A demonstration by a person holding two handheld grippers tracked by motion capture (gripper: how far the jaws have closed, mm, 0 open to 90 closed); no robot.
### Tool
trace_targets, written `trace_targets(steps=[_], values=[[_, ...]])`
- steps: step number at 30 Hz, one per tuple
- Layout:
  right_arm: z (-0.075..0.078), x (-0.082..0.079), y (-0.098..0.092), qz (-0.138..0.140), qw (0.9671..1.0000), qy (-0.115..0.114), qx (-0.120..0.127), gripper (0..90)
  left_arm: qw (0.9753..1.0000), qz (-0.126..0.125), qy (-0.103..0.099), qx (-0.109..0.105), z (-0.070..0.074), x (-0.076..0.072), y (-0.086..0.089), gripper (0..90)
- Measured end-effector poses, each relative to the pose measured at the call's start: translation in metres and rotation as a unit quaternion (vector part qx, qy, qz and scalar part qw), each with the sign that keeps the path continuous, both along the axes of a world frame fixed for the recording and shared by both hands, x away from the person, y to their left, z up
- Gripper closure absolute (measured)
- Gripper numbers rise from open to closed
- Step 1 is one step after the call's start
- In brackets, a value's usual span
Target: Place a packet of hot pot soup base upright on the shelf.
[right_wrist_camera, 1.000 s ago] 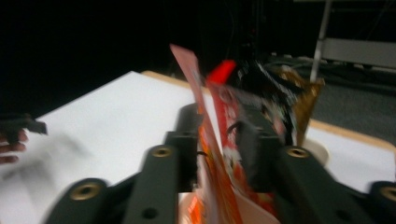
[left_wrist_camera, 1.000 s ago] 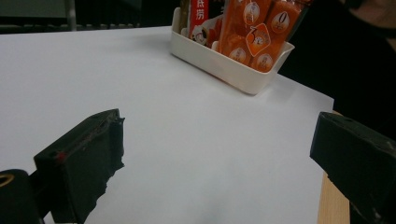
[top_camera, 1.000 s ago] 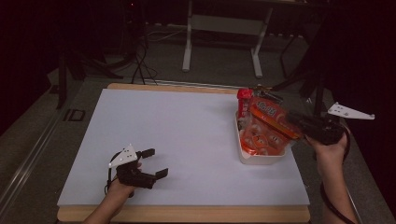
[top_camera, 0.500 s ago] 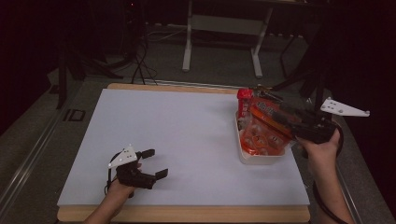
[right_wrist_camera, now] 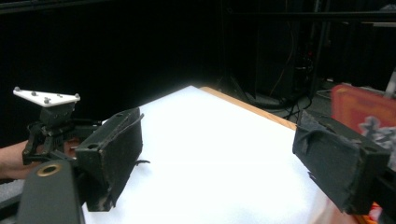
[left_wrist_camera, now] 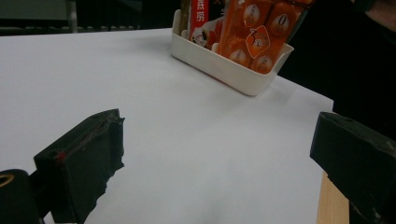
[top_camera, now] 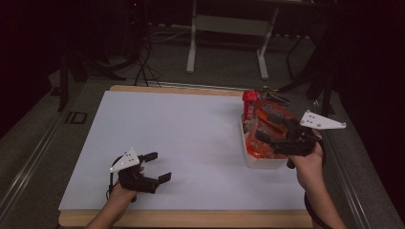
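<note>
Right claw [top_camera: 261,130], jaws wide, hovers over the white bin [top_camera: 265,162] of orange snack packets [left_wrist_camera: 254,35] (left claw [top_camera: 157,167] wide too).

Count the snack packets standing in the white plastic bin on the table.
2 can be told apart: a red packet at the far end of the white plastic bin, and a big orange packet beside it. More may be hidden behind them.

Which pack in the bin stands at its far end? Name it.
The red pack. It stands upright at the far end of the bin, away from the person. The orange packs fill the rest, and the right claw hovers over those.
</note>
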State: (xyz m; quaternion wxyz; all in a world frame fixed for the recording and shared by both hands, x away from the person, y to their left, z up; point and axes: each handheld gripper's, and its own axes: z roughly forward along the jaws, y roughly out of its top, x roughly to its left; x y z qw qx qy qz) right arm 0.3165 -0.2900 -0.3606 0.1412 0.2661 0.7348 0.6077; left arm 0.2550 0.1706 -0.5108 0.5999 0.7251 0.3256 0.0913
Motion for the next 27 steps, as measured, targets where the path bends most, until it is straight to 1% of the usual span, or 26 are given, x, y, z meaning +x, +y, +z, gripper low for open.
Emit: trace_targets(steps=[4, 5, 6, 9, 13, 16, 20, 23, 27], values=[[-0.014, -0.002, 0.009, -0.002, 0.9999, -0.001, -0.013, 15.3, 1.0, 0.0, -0.001, -0.001, 0.0, 0.0, 0.0, 3.2], [-0.017, -0.003, 0.011, 0.004, 0.9999, 0.004, -0.014, 15.2, 1.0, 0.0, 0.0, -0.001, 0.0, 0.0, 0.0, 3.2], [-0.021, -0.003, 0.012, 0.01, 0.9999, 0.01, -0.009, 15.2, 1.0, 0.0, 0.001, -0.002, 0.0, 0.0, 0.0, 3.2], [-0.031, -0.005, 0.017, 0.021, 0.9996, 0.017, -0.005, 15.2, 1.0, 0.001, 0.0, -0.001, 0.0, 0.0, 0.0, 3.2], [-0.045, -0.008, 0.026, 0.033, 0.9989, 0.024, -0.023, 15.2, 1.0, 0.0, -0.001, -0.002, 0.0, 0.0, 0.0, 3.2], [-0.058, -0.01, 0.031, 0.042, 0.9982, 0.037, -0.019, 15.2, 1.0, 0.0, -0.002, 0.001, 0.0, -0.001, 0.0, 3.2], [-0.076, -0.011, 0.037, 0.048, 0.9972, 0.05, -0.029, 15.4, 1.0, 0.0, -0.002, 0.0, 0.0, -0.001, 0.0, 3.2], [-0.086, -0.014, 0.04, 0.05, 0.9965, 0.053, -0.041, 15.5, 1.0, -0.002, -0.001, 0.001, -0.001, 0.0, -0.001, 3.2], [-0.095, -0.018, 0.041, 0.057, 0.9958, 0.056, -0.045, 15.5, 1.0, -0.004, -0.002, 0.005, -0.002, -0.001, -0.003, 3.2]])
